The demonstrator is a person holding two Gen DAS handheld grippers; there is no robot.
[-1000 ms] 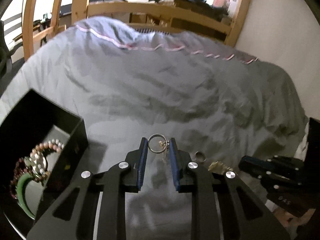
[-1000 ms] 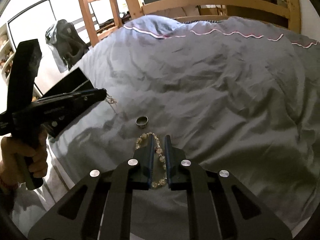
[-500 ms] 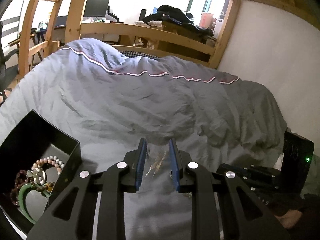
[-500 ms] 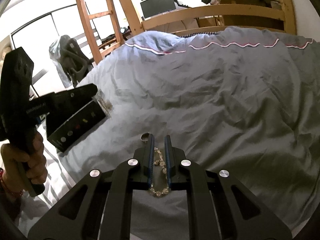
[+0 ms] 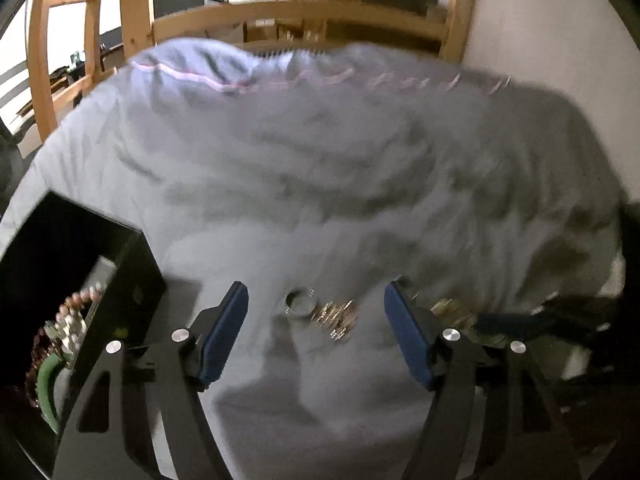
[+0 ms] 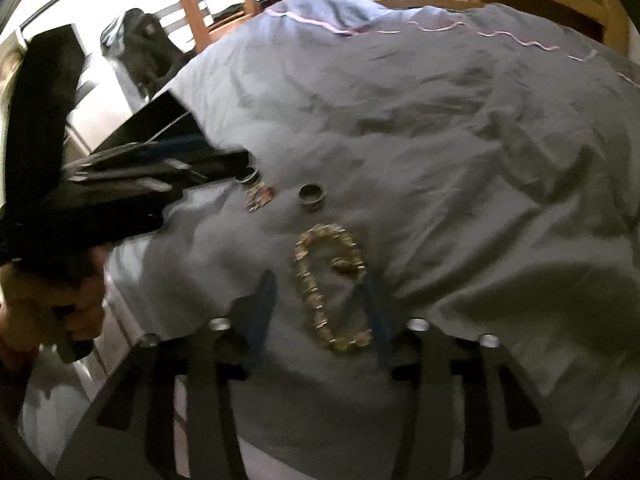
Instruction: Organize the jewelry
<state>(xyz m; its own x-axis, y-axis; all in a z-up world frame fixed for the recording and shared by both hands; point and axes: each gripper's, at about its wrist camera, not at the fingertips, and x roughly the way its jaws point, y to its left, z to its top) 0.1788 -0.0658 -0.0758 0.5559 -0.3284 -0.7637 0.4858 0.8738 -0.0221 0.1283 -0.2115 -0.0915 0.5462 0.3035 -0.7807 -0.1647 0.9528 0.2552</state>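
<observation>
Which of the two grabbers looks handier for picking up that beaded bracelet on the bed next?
Probably the right hand-held gripper: the beaded bracelet lies on the duvet between its opening jaws. The left hand-held gripper, also opening, straddles a ring and chain instead.

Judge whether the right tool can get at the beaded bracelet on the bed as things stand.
Probably yes. The bracelet lies flat on the duvet between the right tool's opening jaws, untouched, with nothing over it; the ring sits clear beyond.

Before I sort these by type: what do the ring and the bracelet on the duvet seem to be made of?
Ring: looks like silver-grey metal, a plain band with a dull sheen. Bracelet: pale golden beads, glossy, possibly stone or glass; blur leaves it open.
</observation>
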